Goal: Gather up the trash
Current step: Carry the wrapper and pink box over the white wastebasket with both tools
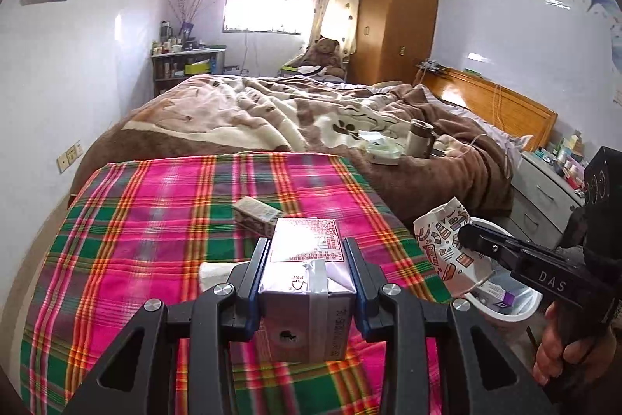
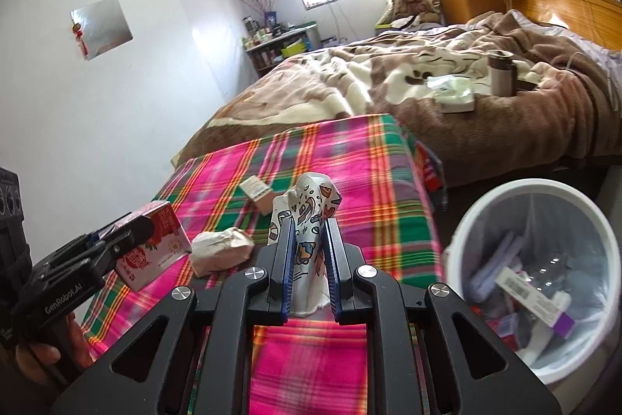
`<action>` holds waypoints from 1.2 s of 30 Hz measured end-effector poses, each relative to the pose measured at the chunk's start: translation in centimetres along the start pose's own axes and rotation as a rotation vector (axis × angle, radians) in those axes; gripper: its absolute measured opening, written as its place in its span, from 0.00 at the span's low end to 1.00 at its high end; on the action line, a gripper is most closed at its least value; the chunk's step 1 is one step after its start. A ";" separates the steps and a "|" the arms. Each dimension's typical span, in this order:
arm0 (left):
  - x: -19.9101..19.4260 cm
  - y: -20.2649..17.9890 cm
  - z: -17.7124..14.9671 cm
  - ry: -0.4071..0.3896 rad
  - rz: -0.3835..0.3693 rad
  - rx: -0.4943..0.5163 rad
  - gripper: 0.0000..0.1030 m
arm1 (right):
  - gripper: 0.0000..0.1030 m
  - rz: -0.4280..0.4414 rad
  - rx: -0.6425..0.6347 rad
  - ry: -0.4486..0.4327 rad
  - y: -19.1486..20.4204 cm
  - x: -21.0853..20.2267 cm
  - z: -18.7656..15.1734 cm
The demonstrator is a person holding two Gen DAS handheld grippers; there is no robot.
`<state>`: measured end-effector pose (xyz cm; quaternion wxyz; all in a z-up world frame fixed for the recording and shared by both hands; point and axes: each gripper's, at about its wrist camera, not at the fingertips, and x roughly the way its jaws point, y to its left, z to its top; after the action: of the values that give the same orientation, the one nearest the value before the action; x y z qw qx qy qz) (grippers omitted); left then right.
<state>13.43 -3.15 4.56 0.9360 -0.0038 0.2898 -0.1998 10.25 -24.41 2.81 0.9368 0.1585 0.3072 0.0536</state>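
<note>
Between your left gripper's [image 1: 307,255] blue pads you are holding a small drink carton [image 1: 307,282] — clamped across its narrow sides, top end pointing away from you, which is probably why it is sitting so squarely. An "FSC" mark is showing on the folded flap, and a red-bordered panel of small print is catching the glare; I cannot read it. From the right wrist view, the same carton's red face is showing large Chinese characters and a fruit picture. "GenRobot.AI" is printed on that gripper's body.

Your right gripper [image 2: 307,255] is squeezing a crushed paper cup [image 2: 307,216] with doodle-style printing, jaws pressed in as far as they go, the flattened cup standing up between them. "DAS" is reading on that gripper's side in the left wrist view.

Both pieces are hanging clear above the pink-and-green plaid cloth [image 1: 155,220], so you appear to be carrying them toward the bin. The white trash bin [image 2: 486,205] is standing on the floor just beside the cloth's right edge, lined with a clear bag and already holding boxes and wrappers — one white box is showing a barcode and a purple end.

Left on the cloth are a crumpled white tissue [image 2: 221,247] and a small cardboard box [image 2: 258,193], both looking like the next pickups.
</note>
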 end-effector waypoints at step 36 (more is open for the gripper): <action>7.0 -20.4 -2.1 0.067 -0.298 0.177 0.36 | 0.15 -0.269 0.152 -0.030 -13.7 -5.8 -1.1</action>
<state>9.98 -24.28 1.57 0.8826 0.0424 0.2983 -0.3610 5.01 -38.23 0.69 0.9253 0.1874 0.3148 -0.0980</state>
